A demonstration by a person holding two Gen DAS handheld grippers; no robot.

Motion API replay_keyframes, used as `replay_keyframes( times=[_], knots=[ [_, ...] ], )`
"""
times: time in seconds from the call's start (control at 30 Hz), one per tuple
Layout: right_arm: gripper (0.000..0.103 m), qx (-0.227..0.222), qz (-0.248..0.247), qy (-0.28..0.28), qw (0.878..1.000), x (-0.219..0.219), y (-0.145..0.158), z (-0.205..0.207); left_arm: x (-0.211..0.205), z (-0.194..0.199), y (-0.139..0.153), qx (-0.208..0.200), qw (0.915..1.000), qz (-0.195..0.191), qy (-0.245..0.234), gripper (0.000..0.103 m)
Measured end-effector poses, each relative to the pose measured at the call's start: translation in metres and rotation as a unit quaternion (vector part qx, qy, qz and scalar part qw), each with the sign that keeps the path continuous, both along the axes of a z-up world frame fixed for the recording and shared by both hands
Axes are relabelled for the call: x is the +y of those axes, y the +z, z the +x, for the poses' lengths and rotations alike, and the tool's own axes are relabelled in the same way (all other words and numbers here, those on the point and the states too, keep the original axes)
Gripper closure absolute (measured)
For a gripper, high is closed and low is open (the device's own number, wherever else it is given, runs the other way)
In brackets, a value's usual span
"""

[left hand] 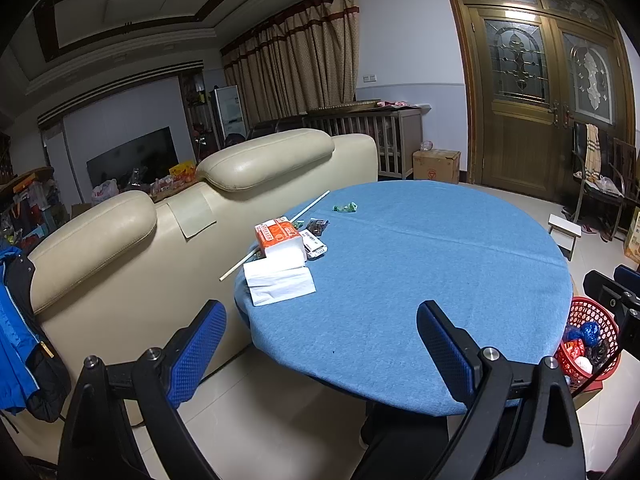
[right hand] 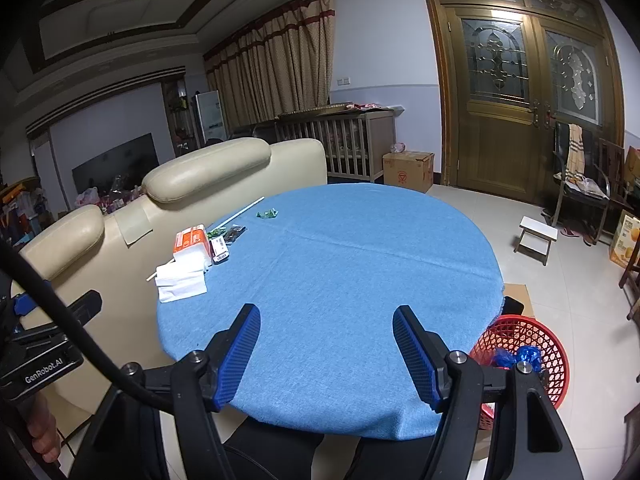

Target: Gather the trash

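A round table under a blue cloth (left hand: 420, 280) (right hand: 352, 272) carries litter at its far left: a green candy wrapper (left hand: 345, 207) (right hand: 267, 213), dark wrappers (left hand: 317, 226) (right hand: 234, 232), a white barcoded packet (left hand: 314, 245) (right hand: 220, 249), an orange tissue pack (left hand: 278, 236) (right hand: 192, 242), loose white tissues (left hand: 279, 286) (right hand: 181, 280) and a long white stick (left hand: 276, 234) (right hand: 240, 211). A red mesh basket (left hand: 588, 336) (right hand: 532, 344) holding blue and red trash stands on the floor at the right. My left gripper (left hand: 322, 344) and right gripper (right hand: 326, 344) both hover open and empty over the near table edge.
A cream leather sofa (left hand: 160, 240) (right hand: 120, 220) backs against the table's left side. A blue jacket (left hand: 16, 320) hangs at far left. A small white stool (left hand: 564, 232) (right hand: 536, 236), cardboard boxes (left hand: 436, 165) (right hand: 408, 170) and a chair (right hand: 580, 184) stand on the tiled floor before wooden doors.
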State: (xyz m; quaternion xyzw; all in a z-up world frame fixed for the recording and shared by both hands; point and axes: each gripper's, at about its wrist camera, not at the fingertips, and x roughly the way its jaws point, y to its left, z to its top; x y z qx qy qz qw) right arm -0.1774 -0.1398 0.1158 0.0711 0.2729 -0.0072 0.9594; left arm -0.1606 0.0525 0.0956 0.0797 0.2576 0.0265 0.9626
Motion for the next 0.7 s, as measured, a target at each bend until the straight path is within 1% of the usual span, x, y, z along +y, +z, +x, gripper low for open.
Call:
replay_keyframes(
  times=[0.7],
  knots=[
    [0.031, 0.0, -0.004, 0.001, 1.0, 0.0023, 0.0015, 0.0002, 0.0054, 0.0003, -0.0028, 0.004, 1.0, -0.004, 0.005, 0.007]
  ],
)
